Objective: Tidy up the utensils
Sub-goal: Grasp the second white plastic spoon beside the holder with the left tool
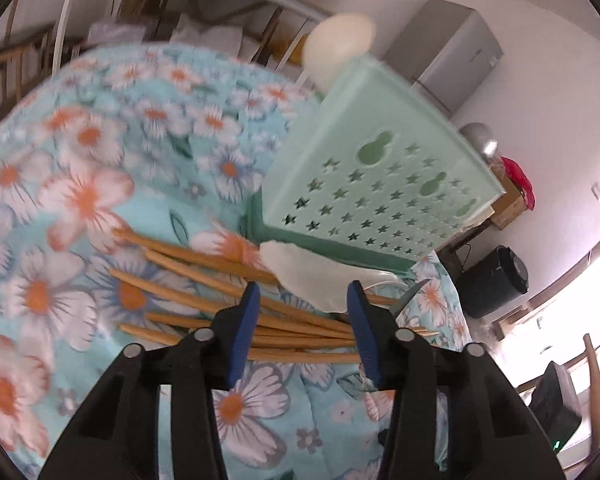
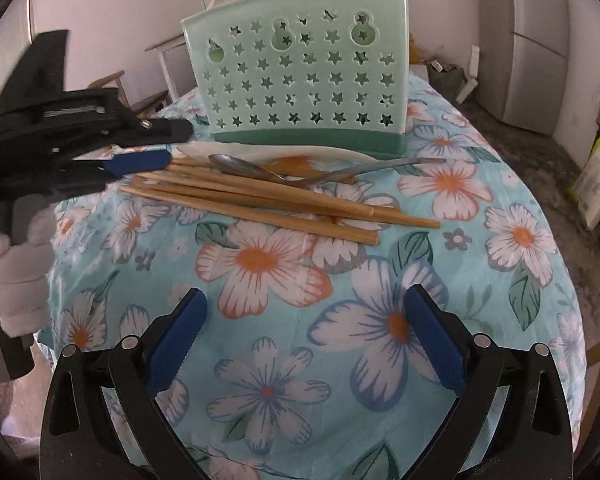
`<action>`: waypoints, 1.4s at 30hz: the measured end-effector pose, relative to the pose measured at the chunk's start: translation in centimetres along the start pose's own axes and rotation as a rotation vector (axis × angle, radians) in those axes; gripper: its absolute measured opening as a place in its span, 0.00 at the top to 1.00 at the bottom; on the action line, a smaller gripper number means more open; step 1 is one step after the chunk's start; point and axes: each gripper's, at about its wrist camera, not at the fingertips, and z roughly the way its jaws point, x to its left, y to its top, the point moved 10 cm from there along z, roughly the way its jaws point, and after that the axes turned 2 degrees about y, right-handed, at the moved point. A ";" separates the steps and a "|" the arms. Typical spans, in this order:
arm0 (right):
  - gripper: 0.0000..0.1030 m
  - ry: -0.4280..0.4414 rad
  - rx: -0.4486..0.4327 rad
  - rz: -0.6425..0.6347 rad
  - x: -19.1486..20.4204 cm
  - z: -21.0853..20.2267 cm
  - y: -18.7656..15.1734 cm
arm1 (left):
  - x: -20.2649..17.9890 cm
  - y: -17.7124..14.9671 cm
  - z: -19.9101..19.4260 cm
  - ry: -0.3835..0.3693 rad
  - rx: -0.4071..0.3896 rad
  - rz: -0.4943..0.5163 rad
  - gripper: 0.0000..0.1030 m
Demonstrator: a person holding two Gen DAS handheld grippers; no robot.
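A mint-green utensil holder with star holes stands upright on the flowered tablecloth. In front of it lie several wooden chopsticks, a metal spoon and a flat white spoon. In the left wrist view, another white spoon sticks up out of the holder. My left gripper hovers over the chopsticks with its blue pads apart, and the white spoon's end lies between them. My right gripper stands wide open and empty, short of the pile.
The round table drops off at the right and near edges. A grey fridge stands by the far wall, and a black bin is on the floor. A gloved hand holds the left gripper at the table's left side.
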 end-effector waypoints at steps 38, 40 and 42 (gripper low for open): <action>0.07 0.073 -0.079 0.032 0.3 -1.1 -0.2 | 1.3 1.0 3.6 -0.100 0.117 -0.296 0.80; 0.07 0.086 -0.085 0.041 0.3 -1.2 -0.2 | 1.4 0.8 4.0 -0.069 0.119 -0.290 0.88; 0.07 0.103 -0.092 0.052 0.2 -1.3 -0.1 | 1.5 0.7 4.0 -0.061 0.112 -0.292 0.90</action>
